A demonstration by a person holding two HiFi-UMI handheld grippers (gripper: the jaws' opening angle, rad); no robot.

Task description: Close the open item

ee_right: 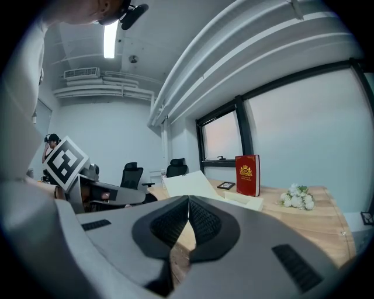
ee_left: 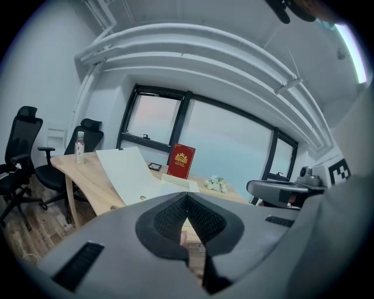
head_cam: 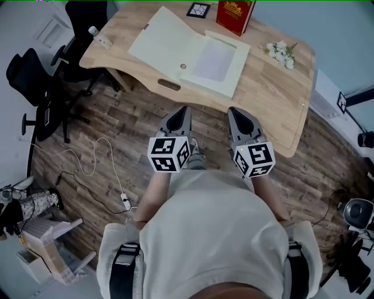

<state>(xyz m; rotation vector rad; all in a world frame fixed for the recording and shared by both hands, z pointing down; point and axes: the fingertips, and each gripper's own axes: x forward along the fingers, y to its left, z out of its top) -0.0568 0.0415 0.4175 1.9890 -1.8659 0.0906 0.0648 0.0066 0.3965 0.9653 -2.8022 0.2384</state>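
The open cream box (head_cam: 193, 52) lies flat on the wooden desk (head_cam: 269, 93), at about 12 o'clock from both grippers and well apart from them. Its lid (head_cam: 166, 36) is thrown back toward 10 o'clock and, in the left gripper view, stands tilted up off the desk. The shallow tray (head_cam: 215, 61) sits at the lid's 4 o'clock side, with its pale inside showing.

The left gripper (head_cam: 184, 111) and the right gripper (head_cam: 232, 111) hover side by side over the plank floor (head_cam: 99, 117), just short of the desk's near edge and close in front of the person's body. Both point toward 12 o'clock. In the left gripper view the fingers (ee_left: 166, 221) are clenched, tips meeting, with nothing between them. The right gripper view shows its fingers (ee_right: 169, 225) clenched the same way, also on nothing.

A red book (head_cam: 235, 14) stands upright at the box's 1 o'clock, with a small black-framed tile (head_cam: 198, 10) just beside it at 12 o'clock. White flowers (head_cam: 281, 52) lie at the box's 3 o'clock. A clear bottle (head_cam: 99, 36) lies at its 9 o'clock near the desk's edge. Black office chairs (head_cam: 35, 82) stand off the desk at 9 o'clock.
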